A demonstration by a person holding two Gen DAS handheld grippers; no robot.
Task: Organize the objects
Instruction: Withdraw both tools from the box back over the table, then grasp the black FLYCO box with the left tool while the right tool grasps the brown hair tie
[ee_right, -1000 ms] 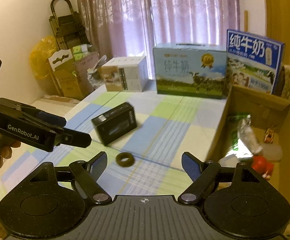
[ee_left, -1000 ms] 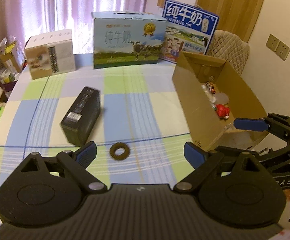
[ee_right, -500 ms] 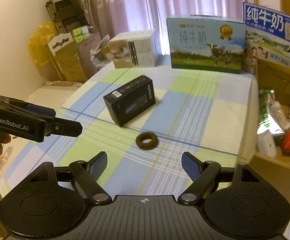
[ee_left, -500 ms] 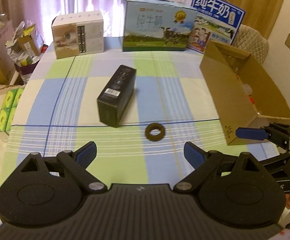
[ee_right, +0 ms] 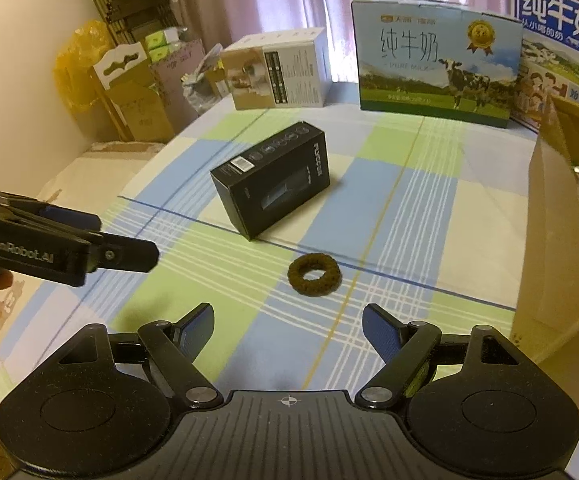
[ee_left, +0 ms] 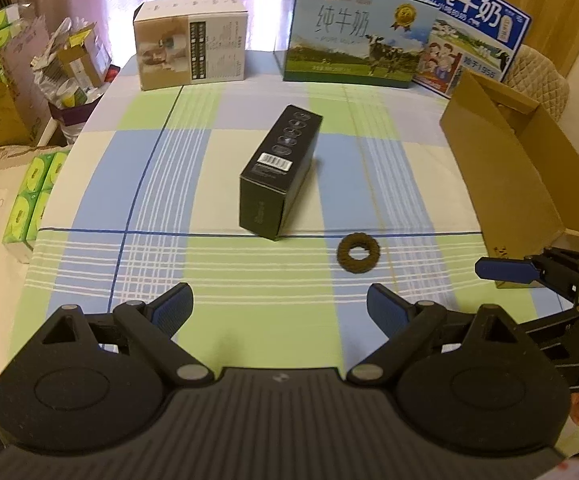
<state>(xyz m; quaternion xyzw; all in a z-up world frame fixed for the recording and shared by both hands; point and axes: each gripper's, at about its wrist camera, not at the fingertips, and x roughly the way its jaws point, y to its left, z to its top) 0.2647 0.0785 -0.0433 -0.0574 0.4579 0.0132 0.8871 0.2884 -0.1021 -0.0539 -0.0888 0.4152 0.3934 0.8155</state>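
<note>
Hovering over the brown ring (ee_right: 314,273), both grippers' jaws spread wide, holding nothing

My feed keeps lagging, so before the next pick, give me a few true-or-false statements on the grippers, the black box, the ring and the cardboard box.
1. Both the left gripper and the right gripper are open and hold nothing. True.
2. The brown ring lies inside the cardboard box. False: it lies on the checked tablecloth, outside that box.
3. The black box lies flat, barcode label up. True.
4. The ring touches the black box. False: a strip of cloth shows between them.
5. The black box stands against the milk carton. False: they are well apart.
</note>
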